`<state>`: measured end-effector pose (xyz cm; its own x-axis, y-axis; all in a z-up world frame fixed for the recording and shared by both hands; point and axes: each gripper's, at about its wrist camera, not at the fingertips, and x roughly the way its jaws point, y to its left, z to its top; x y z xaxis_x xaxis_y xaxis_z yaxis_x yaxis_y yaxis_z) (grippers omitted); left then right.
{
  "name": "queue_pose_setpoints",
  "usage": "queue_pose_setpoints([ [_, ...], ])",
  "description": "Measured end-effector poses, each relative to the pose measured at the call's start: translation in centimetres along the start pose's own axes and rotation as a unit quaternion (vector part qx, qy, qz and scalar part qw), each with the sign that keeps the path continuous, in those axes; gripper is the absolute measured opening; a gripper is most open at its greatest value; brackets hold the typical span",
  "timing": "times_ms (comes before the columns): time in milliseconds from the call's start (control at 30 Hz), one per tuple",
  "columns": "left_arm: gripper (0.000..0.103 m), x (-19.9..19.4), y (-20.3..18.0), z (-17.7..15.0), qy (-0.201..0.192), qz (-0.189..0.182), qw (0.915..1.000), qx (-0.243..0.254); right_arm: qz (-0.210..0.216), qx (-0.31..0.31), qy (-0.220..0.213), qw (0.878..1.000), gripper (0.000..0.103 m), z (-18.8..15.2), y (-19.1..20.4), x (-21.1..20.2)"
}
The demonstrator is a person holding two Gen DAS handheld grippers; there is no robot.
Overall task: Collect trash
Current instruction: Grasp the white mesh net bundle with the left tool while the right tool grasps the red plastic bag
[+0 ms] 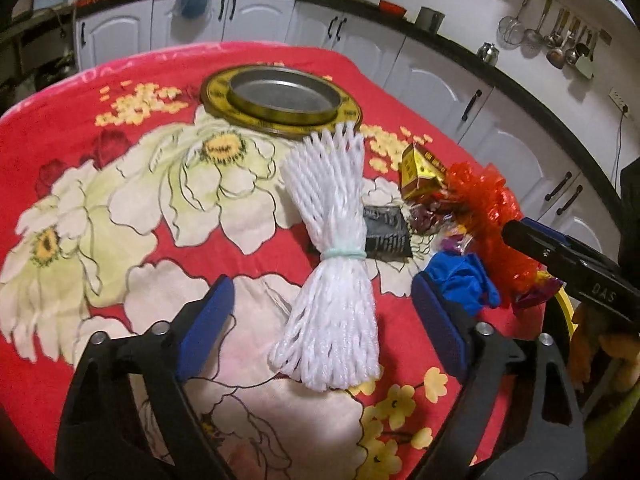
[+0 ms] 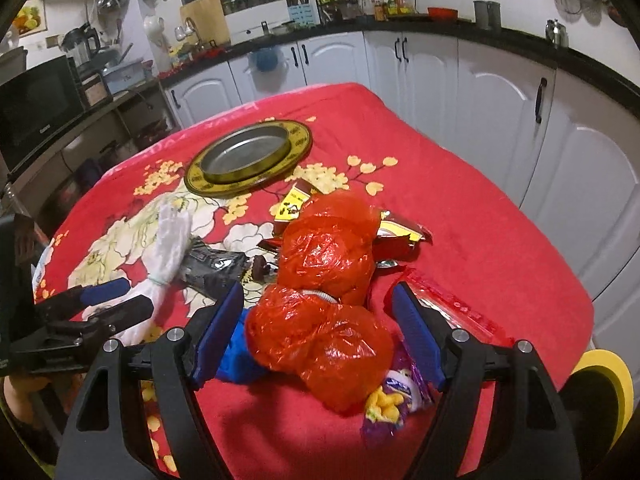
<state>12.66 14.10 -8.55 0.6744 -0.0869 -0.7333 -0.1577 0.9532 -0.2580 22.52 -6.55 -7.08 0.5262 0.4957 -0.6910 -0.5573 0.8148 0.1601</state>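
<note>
Both pairs of fingers are spread wide and grip nothing right now, so I think the clean-up has hardly begun. Between the blue pads of my left gripper lies the white foam net, a bundle tied round its middle with a pale band; it sits in the gap, but the pads do not touch it. Just past the far end of the net is the round gold tin lid, and it looks empty to me, with no trash in it. Off to the right of those fingers I see a small yellow box, a black wrapper half under the net, and a blue scrap right beside the right pad. My right gripper hangs over the red plastic bag, a puffy crinkled lump that sits between its open pads, maybe brushing the left one, I cannot tell. A purple snack wrapper pokes out under the bag on the near side, and a torn red and gold packet lies beyond the fingertips. All of it is still loose on the red flower blanket. I see no bin for sure, only something yellow at the table edge. So nearly every piece is left to pick up.
</note>
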Motion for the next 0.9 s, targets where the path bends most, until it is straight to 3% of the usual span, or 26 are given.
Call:
queue_pose_setpoints([
  [133, 0.065, 0.8, -0.2, -0.3, 0.016, -0.002, 0.9999, 0.007, 0.005, 0.001, 0.015, 1.000, 0.056, 0.0, 0.0, 1.1],
  [200, 0.049, 1.0, -0.3, -0.4, 0.023, -0.003, 0.9997, 0.008, 0.007, -0.002, 0.022, 1.000, 0.042, -0.2, 0.2, 1.5],
  [233, 0.043, 1.1, -0.3, -0.5, 0.028, -0.001, 0.9996, 0.010, 0.006, -0.005, 0.021, 1.000, 0.041, -0.3, 0.3, 1.4],
  [267, 0.029, 1.2, -0.3, -0.5, 0.029, 0.002, 0.9995, 0.011, 0.006, -0.007, 0.018, 1.000, 0.038, -0.3, 0.4, 1.3],
  [300, 0.022, 1.1, -0.2, -0.5, 0.030, 0.003, 0.9995, 0.011, 0.006, -0.010, 0.014, 1.000, 0.036, -0.4, 0.6, 1.1],
  [900, 0.017, -4.5, -1.6, 1.0, -0.044, -0.033, 0.9984, 0.017, 0.058, 0.007, -0.057, 0.997, 0.035, -0.3, 1.2, -5.3],
])
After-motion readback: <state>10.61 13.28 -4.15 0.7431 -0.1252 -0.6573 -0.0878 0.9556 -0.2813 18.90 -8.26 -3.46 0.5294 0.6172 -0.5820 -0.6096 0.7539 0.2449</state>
